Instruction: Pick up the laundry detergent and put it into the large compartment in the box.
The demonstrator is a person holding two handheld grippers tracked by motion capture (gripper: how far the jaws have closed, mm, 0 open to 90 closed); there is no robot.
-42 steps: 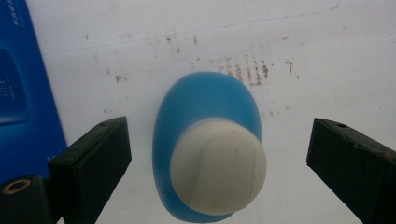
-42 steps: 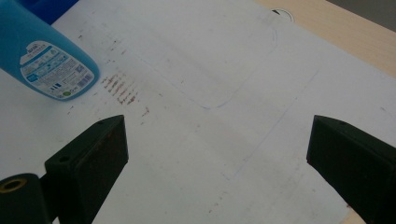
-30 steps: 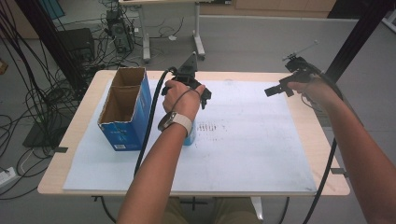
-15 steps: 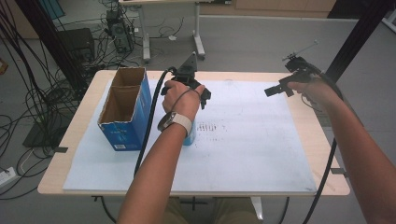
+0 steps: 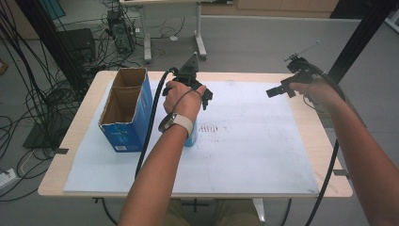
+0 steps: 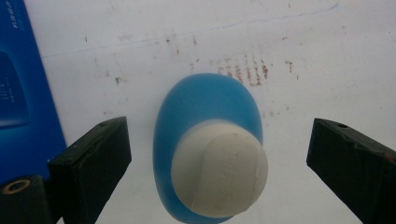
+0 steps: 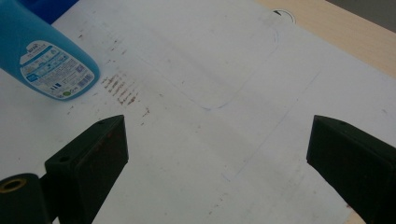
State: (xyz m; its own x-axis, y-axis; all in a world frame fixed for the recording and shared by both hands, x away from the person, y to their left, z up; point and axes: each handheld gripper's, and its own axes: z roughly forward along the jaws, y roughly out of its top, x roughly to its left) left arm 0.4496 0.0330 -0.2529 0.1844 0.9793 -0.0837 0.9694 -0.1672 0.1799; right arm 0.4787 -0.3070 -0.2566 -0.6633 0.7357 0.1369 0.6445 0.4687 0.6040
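Right now your white mat (image 5: 263, 155) lies bare to the right of the blue bottle (image 6: 205, 140), with the open cardboard box (image 5: 123, 110) near its left. Its label's print is too small to read. Your left gripper (image 6: 217, 168) hangs over the standing bottle's white cap (image 6: 219, 168), jaws wide apart and clear of it; your right gripper (image 5: 277, 90), also spread, hovers well apart over the far right edge

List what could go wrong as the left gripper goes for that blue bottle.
1. The left gripper hangs open above the upright blue bottle; a jaw clipping the white cap might tip it.
2. The blue cardboard box stands close beside the bottle, so a jaw could catch on it.
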